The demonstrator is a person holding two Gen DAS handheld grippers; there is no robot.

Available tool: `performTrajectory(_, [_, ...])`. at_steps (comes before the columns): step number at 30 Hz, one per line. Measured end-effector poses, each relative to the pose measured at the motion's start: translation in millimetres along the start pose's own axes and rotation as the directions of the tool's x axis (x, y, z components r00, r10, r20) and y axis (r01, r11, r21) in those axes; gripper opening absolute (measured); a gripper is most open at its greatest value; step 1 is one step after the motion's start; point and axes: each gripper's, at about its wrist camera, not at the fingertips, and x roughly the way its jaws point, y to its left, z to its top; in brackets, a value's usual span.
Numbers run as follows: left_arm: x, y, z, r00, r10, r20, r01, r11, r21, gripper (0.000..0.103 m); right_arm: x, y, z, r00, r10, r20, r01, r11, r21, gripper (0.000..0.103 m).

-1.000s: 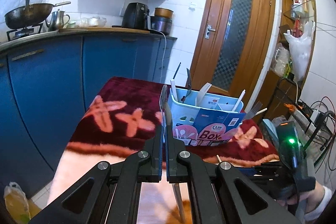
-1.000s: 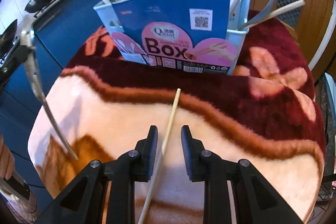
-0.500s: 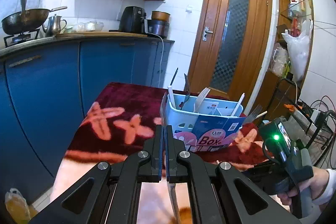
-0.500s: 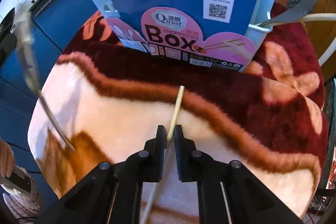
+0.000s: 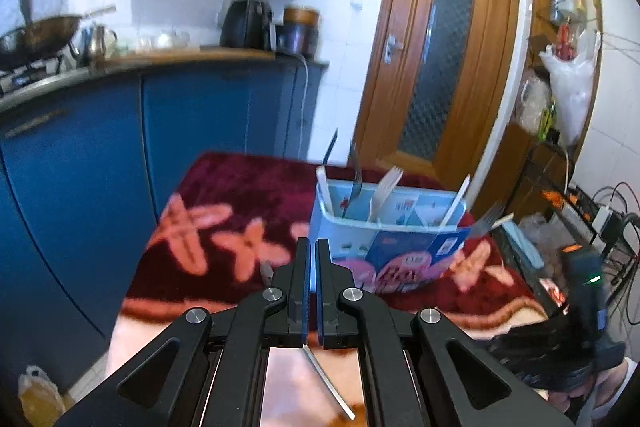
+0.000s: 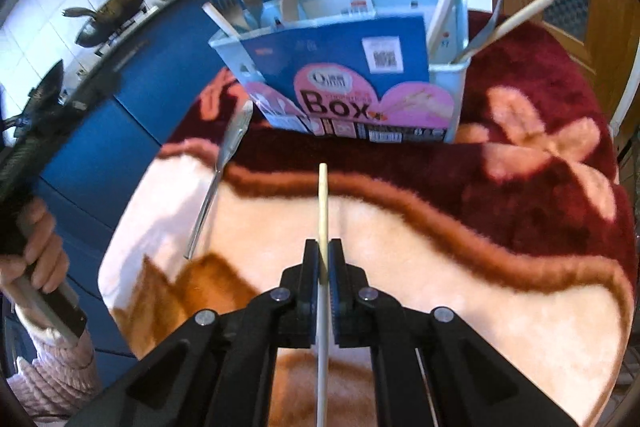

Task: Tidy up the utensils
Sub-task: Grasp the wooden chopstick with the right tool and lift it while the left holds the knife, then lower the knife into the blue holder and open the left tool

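Pale wooden chopstick (image 6: 323, 195) sits pinched mid-shaft in right gripper (image 6: 324, 259), tip toward light-blue plastic utensil box (image 6: 448, 95). Left gripper (image 5: 311, 259) is clamped on a steel utensil (image 6: 224, 163), w/ its end unclear. Risk: chopstick pivots in the thin grip & misses a slot, or the two utensils clash nr the box.

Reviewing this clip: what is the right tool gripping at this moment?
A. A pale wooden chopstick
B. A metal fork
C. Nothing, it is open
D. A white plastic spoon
A: in the right wrist view the right tool is shut on a pale chopstick, which points toward the blue utensil box.
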Motion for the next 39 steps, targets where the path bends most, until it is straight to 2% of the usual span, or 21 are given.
performTrajectory(3, [19,3,-1,0.995,0.005,-0.098,-0.006,1.000,-0.010,0.006,-12,2,2,0.998,0.008,0.056,-0.008,1.000,0.001,0.006])
performTrajectory(6, [41,5,-7,0.981,0.019,-0.193,-0.021,1.000,-0.007,0.011,-22,1,2,0.995,0.022,0.095,-0.022,1.000,0.002,0.006])
performTrajectory(9, [66,9,-14,0.953,0.022,-0.301,-0.029,0.999,-0.020,0.015,-29,1,2,0.992,0.028,0.124,-0.029,1.000,0.005,0.006])
performTrajectory(11, [80,14,-18,0.935,0.022,-0.355,-0.039,0.998,-0.041,0.024,-33,1,2,0.990,0.032,0.138,-0.033,0.999,0.008,0.006])
performTrajectory(12, [86,18,-19,0.928,0.023,-0.371,-0.045,0.998,-0.050,0.029,-34,0,1,0.989,0.033,0.144,-0.034,0.999,0.009,0.006])
performTrajectory(13, [94,22,-21,0.921,0.028,-0.388,-0.055,0.997,-0.060,0.030,-36,0,1,0.988,0.032,0.149,-0.034,0.999,0.009,0.006])
performTrajectory(17, [117,36,-23,0.902,0.051,-0.428,-0.094,0.992,-0.079,0.030,-42,-6,-5,0.985,0.035,0.167,-0.039,0.999,0.018,0.006])
performTrajectory(22, [139,44,-28,0.878,0.047,-0.476,-0.100,0.991,-0.087,0.031,-41,-11,-5,0.984,0.036,0.172,-0.041,0.999,0.028,0.006])
performTrajectory(27, [146,46,-27,0.879,0.032,-0.476,-0.083,0.993,-0.088,0.032,-39,-14,-4,0.984,0.042,0.173,-0.048,0.998,0.032,0.006])
performTrajectory(34, [162,49,-17,0.873,-0.051,-0.484,0.001,0.995,-0.102,0.031,-35,-14,-5,0.984,0.053,0.170,-0.059,0.998,0.034,0.006])
performTrajectory(35, [165,48,-15,0.873,-0.062,-0.484,0.012,0.994,-0.105,0.030,-35,-14,-5,0.984,0.053,0.169,-0.059,0.998,0.034,0.006])
performTrajectory(37, [168,46,-17,0.872,-0.065,-0.485,0.017,0.995,-0.102,0.014,-34,-14,-6,0.984,0.053,0.169,-0.060,0.998,0.036,0.006])
performTrajectory(39, [167,46,-18,0.879,-0.069,-0.472,0.019,0.994,-0.111,0.008,-34,-14,-6,0.984,0.053,0.169,-0.060,0.997,0.039,0.006])
